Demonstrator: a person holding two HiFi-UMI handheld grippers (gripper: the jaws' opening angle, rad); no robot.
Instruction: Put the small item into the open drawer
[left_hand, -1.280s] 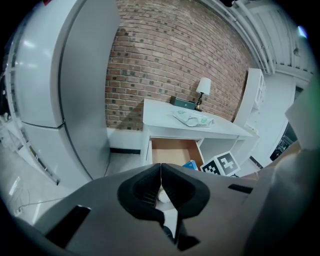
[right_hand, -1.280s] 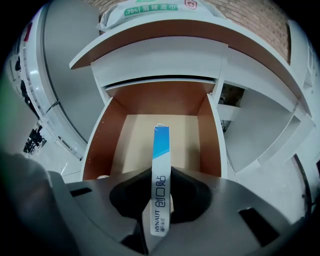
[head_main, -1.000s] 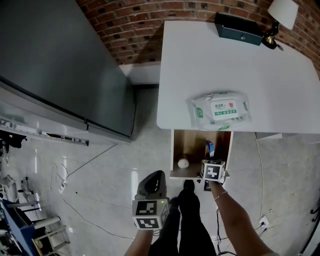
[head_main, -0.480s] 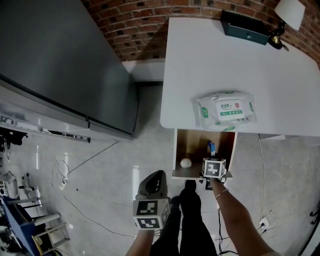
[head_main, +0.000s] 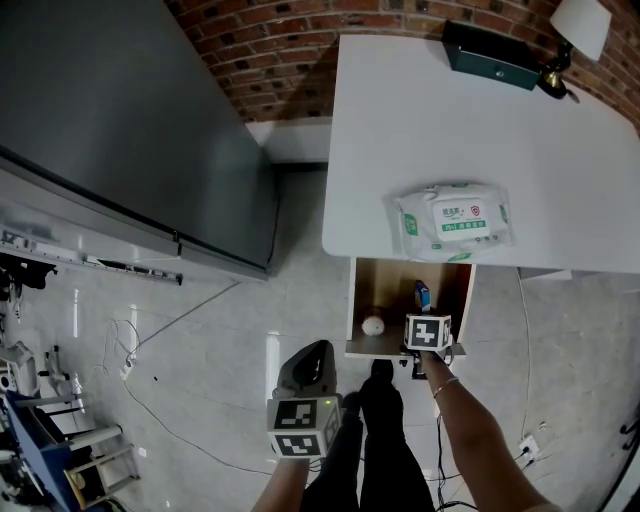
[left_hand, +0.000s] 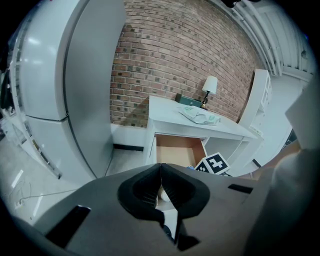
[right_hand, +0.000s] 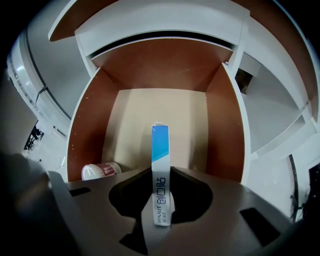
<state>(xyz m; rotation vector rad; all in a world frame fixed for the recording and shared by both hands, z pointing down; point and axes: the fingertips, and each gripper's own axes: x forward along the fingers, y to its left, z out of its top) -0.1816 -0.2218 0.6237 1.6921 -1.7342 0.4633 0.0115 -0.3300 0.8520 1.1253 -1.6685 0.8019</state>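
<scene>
The small item is a slim blue-and-white box (right_hand: 160, 165), standing on edge between the jaws of my right gripper (right_hand: 161, 176). The jaws are opening, though the pads still touch the box. It hangs over the front of the open wooden drawer (right_hand: 85, 125). In the head view the right gripper (head_main: 423, 308) reaches over the drawer (head_main: 352, 300) front edge, and the box (head_main: 421, 295) shows just past its marker cube. My left gripper (head_main: 308, 362) hangs low in front of the drawer, shut and empty (left_hand: 161, 172).
A white bottle (right_hand: 100, 170) lies in the drawer's front left corner (head_main: 372, 325). The white table (head_main: 400, 120) above the drawer carries a wipes pack (head_main: 450, 222), a dark box (head_main: 485, 56) and a lamp (head_main: 575, 25). A grey fridge (head_main: 100, 120) stands to the left.
My right gripper has edged slightly forward over the drawer with the box between its jaws. The left gripper has stayed in place.
</scene>
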